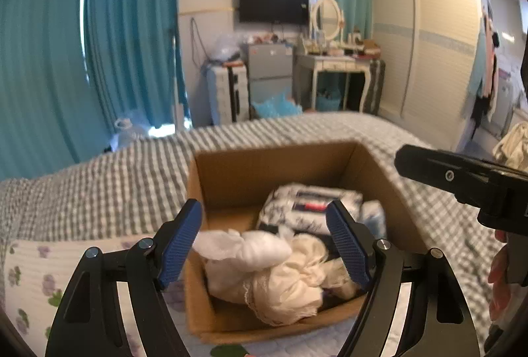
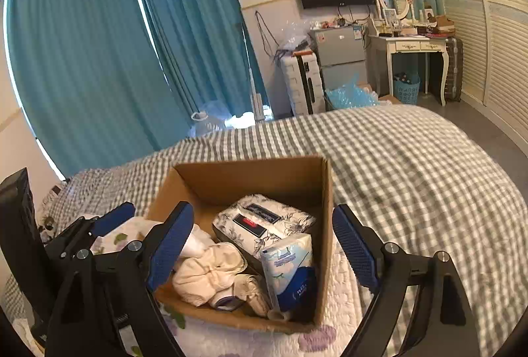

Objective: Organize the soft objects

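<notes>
An open cardboard box (image 1: 264, 165) (image 2: 326, 225) sits on the bed. Inside lie crumpled white and cream cloths (image 1: 274, 274) (image 2: 211, 271), a floral tissue pack (image 1: 307, 205) (image 2: 264, 221) and a blue-white tissue pack (image 2: 292, 268) (image 1: 374, 218). My left gripper (image 1: 265, 244) is open and empty, hovering just above the cloths at the box's near side. My right gripper (image 2: 264, 254) is open and empty above the box; its body shows at the right of the left wrist view (image 1: 462, 178). The left gripper's finger (image 2: 112, 220) shows at the left of the right wrist view.
The bed carries a grey checked cover (image 1: 99, 192) (image 2: 412, 165) and a floral quilt (image 1: 29, 277) (image 2: 330, 337) under the box. A cream cloth (image 1: 513, 142) lies at the far right. Teal curtains, a wall television, a dressing table and a wardrobe stand beyond the bed.
</notes>
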{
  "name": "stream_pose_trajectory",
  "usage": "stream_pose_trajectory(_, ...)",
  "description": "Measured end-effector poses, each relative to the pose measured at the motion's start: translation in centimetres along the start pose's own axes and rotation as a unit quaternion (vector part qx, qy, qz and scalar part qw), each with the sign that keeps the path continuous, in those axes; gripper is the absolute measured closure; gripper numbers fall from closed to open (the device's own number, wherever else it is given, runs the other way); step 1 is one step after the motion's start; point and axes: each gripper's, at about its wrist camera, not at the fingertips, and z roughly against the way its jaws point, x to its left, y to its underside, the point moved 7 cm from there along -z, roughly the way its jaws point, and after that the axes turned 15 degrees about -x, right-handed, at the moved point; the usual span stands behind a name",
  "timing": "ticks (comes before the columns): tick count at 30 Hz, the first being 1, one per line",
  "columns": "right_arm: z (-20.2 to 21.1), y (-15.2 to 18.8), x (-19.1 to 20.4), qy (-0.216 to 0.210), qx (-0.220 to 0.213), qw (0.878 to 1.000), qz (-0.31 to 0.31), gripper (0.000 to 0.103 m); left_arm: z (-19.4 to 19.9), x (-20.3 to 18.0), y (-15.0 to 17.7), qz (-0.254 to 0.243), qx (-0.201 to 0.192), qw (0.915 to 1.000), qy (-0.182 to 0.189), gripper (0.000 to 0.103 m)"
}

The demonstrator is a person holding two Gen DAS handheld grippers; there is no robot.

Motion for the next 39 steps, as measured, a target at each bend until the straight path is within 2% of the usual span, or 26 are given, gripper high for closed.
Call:
stream_pose_trajectory(5, 5.5, -4.1, 1.1, 0.0, -0.035, 0.999, 0.018, 0.017, 6.3, -0.3, -6.3, -0.003, -0.057, 0.9983, -0.009, 0.025)
stream_pose_trajectory(9, 12.5, -8.6, 2.6, -0.001, -0.092, 0.995, 0.031, 0.017, 15.0, -1.3, -12.6, -0.013, -0.149, 0.9885, -0.023, 0.024)
stream_pose_trajectory(11, 16.4, -10.8, 3.4, -0.006, -0.122, 0.992, 0.035, 0.017, 18.8, -1.8, -14.8, -0.016, -0.181, 0.9831, -0.02, 0.023)
stream_pose_trajectory(12, 19.0, -12.1, 4.1, -0.009, -0.142, 0.989, 0.04, 0.016, 21.6, -2.3, -16.0, -0.019, -0.204, 0.9785, -0.019, 0.018)
stream_pose_trajectory(15, 24.3, -14.2, 5.2, -0.01, -0.18, 0.982, 0.052, 0.006, 26.9, -3.3, -18.3, -0.044, -0.24, 0.9696, -0.01, 0.015)
stream_pose_trajectory(17, 27.6, -15.1, 5.6, -0.004, -0.197, 0.979, 0.049, 0.001, 29.4, -3.8, -18.8, -0.062, -0.257, 0.9643, -0.022, 0.015)
stream_pose_trajectory(20, 30.8, -15.4, 5.7, 0.013, -0.212, 0.976, 0.052, 0.0, 32.5, -4.1, -18.4, -0.072, -0.271, 0.9589, -0.041, 0.015)
stream_pose_trajectory(23, 32.7, -14.2, 6.2, 0.006, -0.21, 0.975, 0.066, 0.0, 34.0, -3.3, -16.8, -0.054, -0.267, 0.9607, -0.054, 0.015)
stream_pose_trajectory(26, 33.2, -11.7, 7.0, -0.002, -0.204, 0.975, 0.092, 0.0, 33.5, -2.1, -14.9, -0.016, -0.248, 0.9655, -0.078, 0.015)
stream_pose_trajectory(28, 32.8, -10.0, 7.3, -0.007, -0.202, 0.974, 0.103, 0.0, 32.7, -1.3, -13.5, -0.006, -0.233, 0.9678, -0.095, 0.015)
stream_pose_trajectory(30, 31.6, -7.9, 7.3, -0.008, -0.202, 0.973, 0.108, 0.0, 31.9, -0.9, -11.9, -0.005, -0.236, 0.9658, -0.108, 0.015)
stream_pose_trajectory(34, 28.3, -4.8, 6.5, -0.004, -0.188, 0.976, 0.107, 0.0, 30.2, -1.1, -8.4, -0.013, -0.226, 0.9675, -0.114, 0.015)
stream_pose_trajectory(39, 23.4, -0.6, 4.7, -0.008, -0.174, 0.982, 0.078, 0.0, 25.5, -1.2, -3.4, 0.0, -0.174, 0.979, -0.106, 0.015)
